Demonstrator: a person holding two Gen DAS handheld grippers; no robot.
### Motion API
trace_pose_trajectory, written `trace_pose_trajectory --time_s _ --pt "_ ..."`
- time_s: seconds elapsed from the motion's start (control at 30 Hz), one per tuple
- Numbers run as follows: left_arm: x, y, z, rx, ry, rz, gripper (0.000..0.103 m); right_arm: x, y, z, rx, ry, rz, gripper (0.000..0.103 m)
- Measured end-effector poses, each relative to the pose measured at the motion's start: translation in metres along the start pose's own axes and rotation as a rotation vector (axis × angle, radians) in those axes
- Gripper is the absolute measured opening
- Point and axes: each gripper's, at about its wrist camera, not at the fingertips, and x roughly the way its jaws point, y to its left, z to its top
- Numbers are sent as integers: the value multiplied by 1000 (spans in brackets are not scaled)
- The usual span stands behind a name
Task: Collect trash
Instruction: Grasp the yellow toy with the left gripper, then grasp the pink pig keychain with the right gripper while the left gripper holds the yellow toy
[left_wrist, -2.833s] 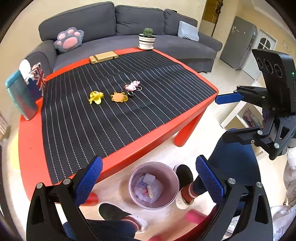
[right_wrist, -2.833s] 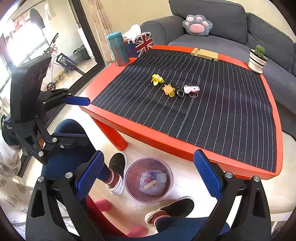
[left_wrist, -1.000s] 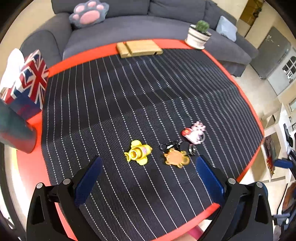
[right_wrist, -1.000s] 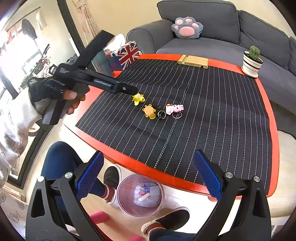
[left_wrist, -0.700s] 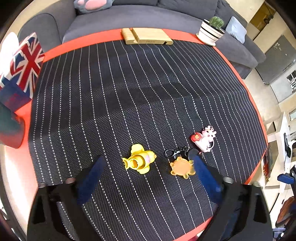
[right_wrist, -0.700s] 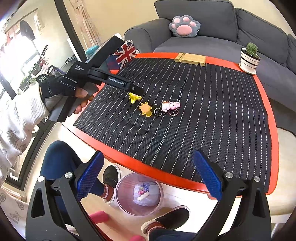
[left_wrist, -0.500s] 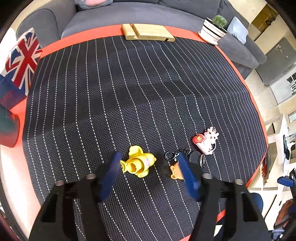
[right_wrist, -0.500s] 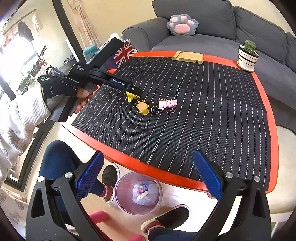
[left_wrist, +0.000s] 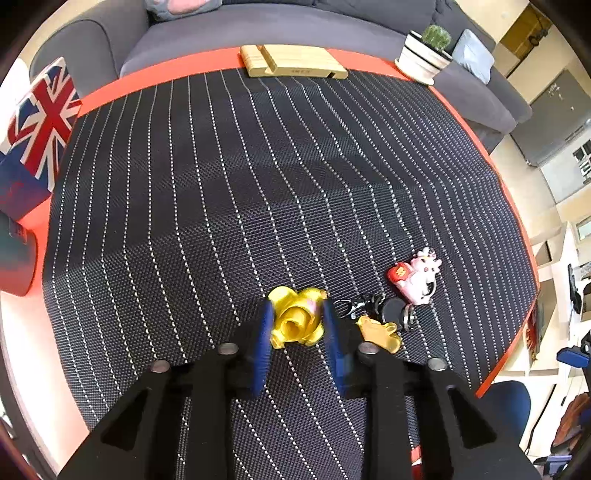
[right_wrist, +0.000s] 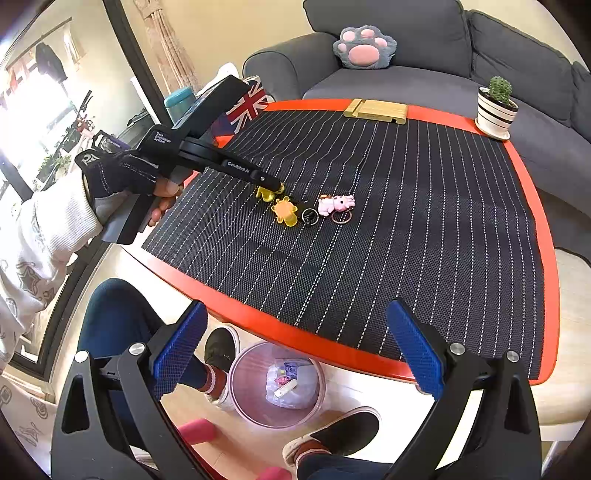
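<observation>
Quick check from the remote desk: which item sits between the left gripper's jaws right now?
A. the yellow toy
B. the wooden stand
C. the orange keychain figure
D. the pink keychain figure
A. In the left wrist view the left gripper has its blue jaws on either side of the yellow toy, pressed against it; the jaws have just been closing on it.

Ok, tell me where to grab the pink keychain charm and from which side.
Take the pink charm across its body, straight down from above. It lies on the mat; the body stands proud, while its key ring lies flat, probably too thin to pinch.
</observation>
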Motion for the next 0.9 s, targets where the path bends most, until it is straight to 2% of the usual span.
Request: trace_pose_trajectory --time_s 0.43,0.63,0.9 --pt "-29 -2 -12 36 -72 0 25 8 3 13 -21 13 -9 96" --pt "-49 -9 -24 73 -111 -7 25 14 1 30 -39 18 -23 96" --pt "-72 -20 -40 122 -156 -15 25 29 -12 66 2 53 -62 96"
